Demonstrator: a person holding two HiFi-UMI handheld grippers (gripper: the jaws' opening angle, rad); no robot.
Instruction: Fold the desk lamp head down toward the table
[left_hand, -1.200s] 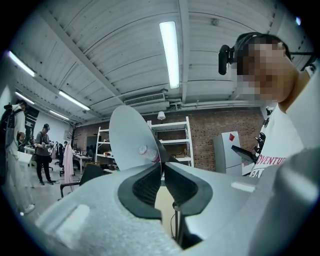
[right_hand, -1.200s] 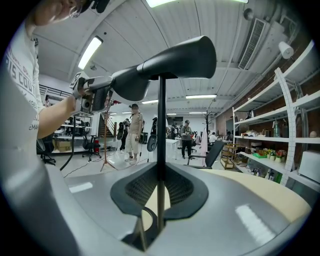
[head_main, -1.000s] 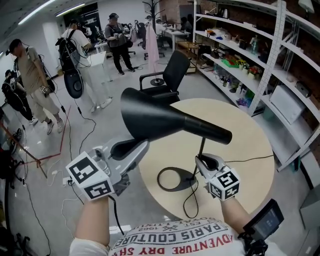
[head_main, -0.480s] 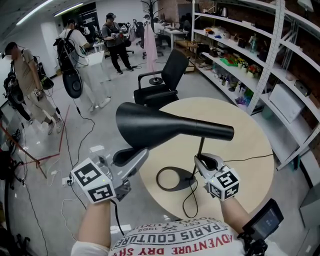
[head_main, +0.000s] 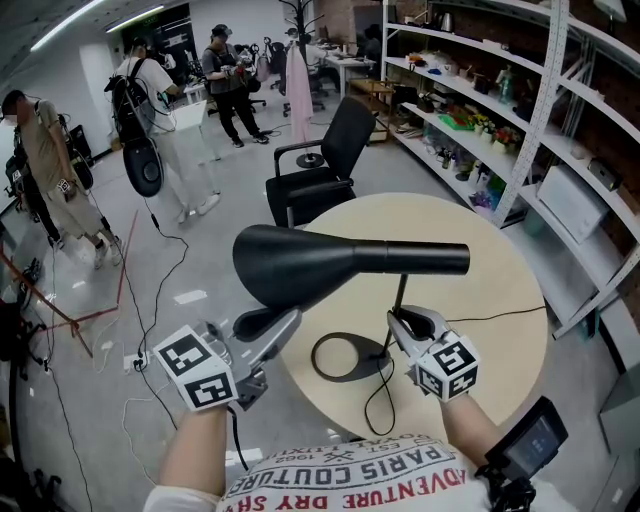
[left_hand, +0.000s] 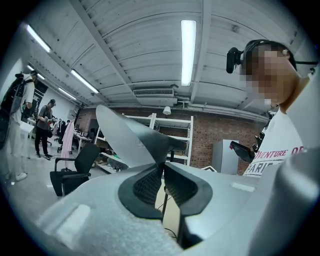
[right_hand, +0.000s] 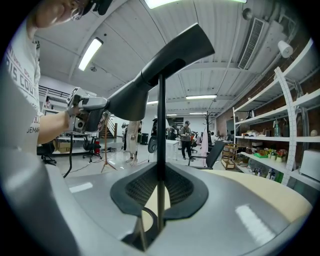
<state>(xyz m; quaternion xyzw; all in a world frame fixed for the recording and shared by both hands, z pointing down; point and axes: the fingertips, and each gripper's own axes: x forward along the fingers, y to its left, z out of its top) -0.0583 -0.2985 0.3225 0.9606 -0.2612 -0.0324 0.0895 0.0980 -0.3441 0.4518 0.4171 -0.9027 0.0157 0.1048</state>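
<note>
**Student:** Where is the desk lamp head (head_main: 330, 262) sitting, and which way is it pointing?

**Instructor:** It is riding on top of the thin stem (head_main: 402, 295). The stem is rising from the ring base (head_main: 345, 360), which is resting on the round table (head_main: 500, 300) close to its near-left edge. The head's long axis is lying almost level and running left to right across the head view. The wide flared mouth is facing the view's left and overhanging the table edge, above the floor. The narrow cylindrical end is pointing right, reaching just past the stem.

**Student:** What is the left gripper (head_main: 283, 320) doing?

**Instructor:** It is reaching in from the lower left, with its jaws clamping the lower rim of the flared mouth. In the left gripper view, the thin edge of the shade is sitting between the two ribbed pads (left_hand: 145, 184), which are pressing on it.

**Student:** And the right gripper (head_main: 399, 318)?

**Instructor:** Its jaws are gripping the stem low down, just above the ring base. In the right gripper view, the stem is running straight up between the pads.

**Student:** What else is showing?

**Instructor:** A black cable (head_main: 378, 395) is trailing from the base toward the near table edge, just beside the right gripper. An office chair (head_main: 325, 160) is standing on the floor beyond the table.
</note>
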